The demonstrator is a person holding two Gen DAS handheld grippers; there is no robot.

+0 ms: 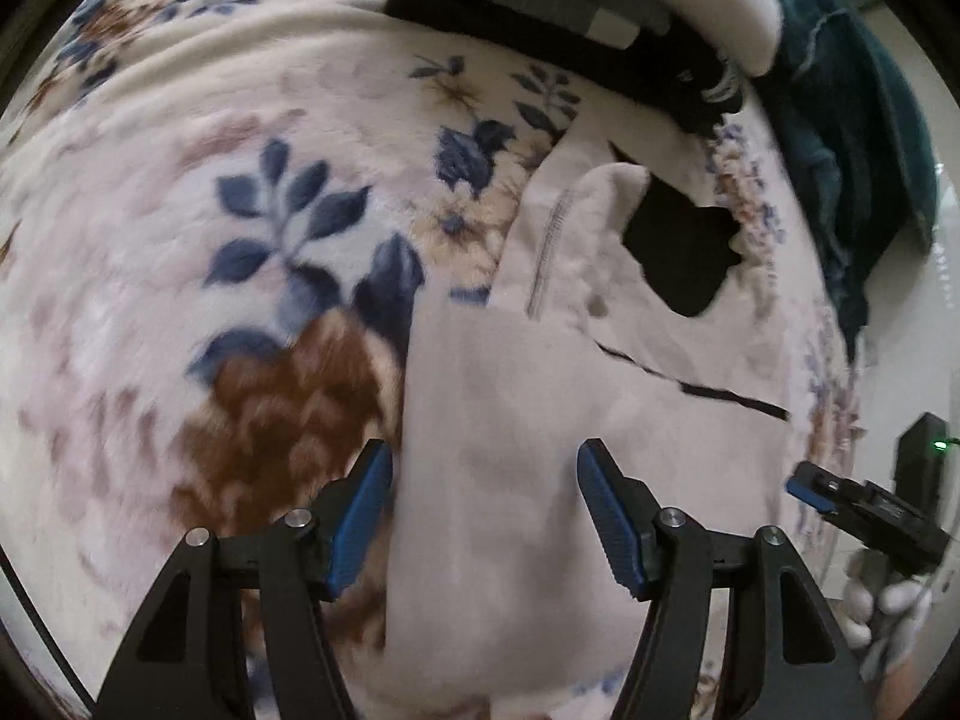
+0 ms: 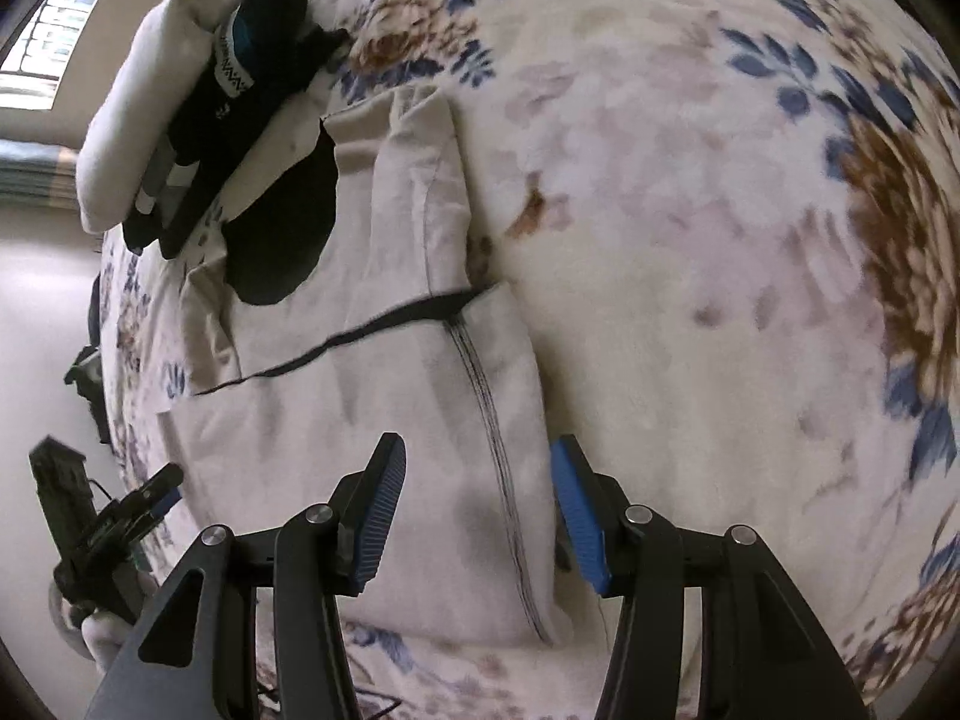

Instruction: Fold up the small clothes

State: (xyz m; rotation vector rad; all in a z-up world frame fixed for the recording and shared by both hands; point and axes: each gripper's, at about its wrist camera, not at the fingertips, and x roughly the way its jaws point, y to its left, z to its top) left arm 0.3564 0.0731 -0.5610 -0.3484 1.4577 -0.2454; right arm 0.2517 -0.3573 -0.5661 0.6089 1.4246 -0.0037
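Blanket: a plush cream blanket printed with blue leaves and brown flowers [image 1: 198, 252] covers the whole surface under both cameras; in the right wrist view it fills the right half [image 2: 720, 240].
Left gripper: the black left gripper with blue ribbed pads [image 1: 483, 516] hangs with its fingers spread wide, nothing between them; its left pad [image 1: 360, 522] is over the brown flower, just off the garment's left edge, and its right pad [image 1: 609, 519] is over the cloth. In the right wrist view it shows small at the far left edge [image 2: 153, 495], held by a white-gloved hand [image 2: 102, 630].
Garment: a pale cream fabric garment with a thin black trim line and a black inner patch [image 1: 540, 420] lies flat on the blanket, partly folded, in front of both grippers [image 2: 372, 408].
Right gripper: the matching black right gripper with blue pads [image 2: 477, 510] is also spread apart and empty, straddling the garment's right edge beside a dark stitched seam [image 2: 498, 450]. The left wrist view catches it at the right edge [image 1: 810, 489].
Pile: a stack of folded clothes, black with a white band against a thick white roll [image 2: 198, 96], sits at the far end of the garment, touching its black patch [image 1: 600, 18].
Dark cloth: a crumpled dark teal fabric [image 1: 858, 138] lies at the blanket's far right edge.
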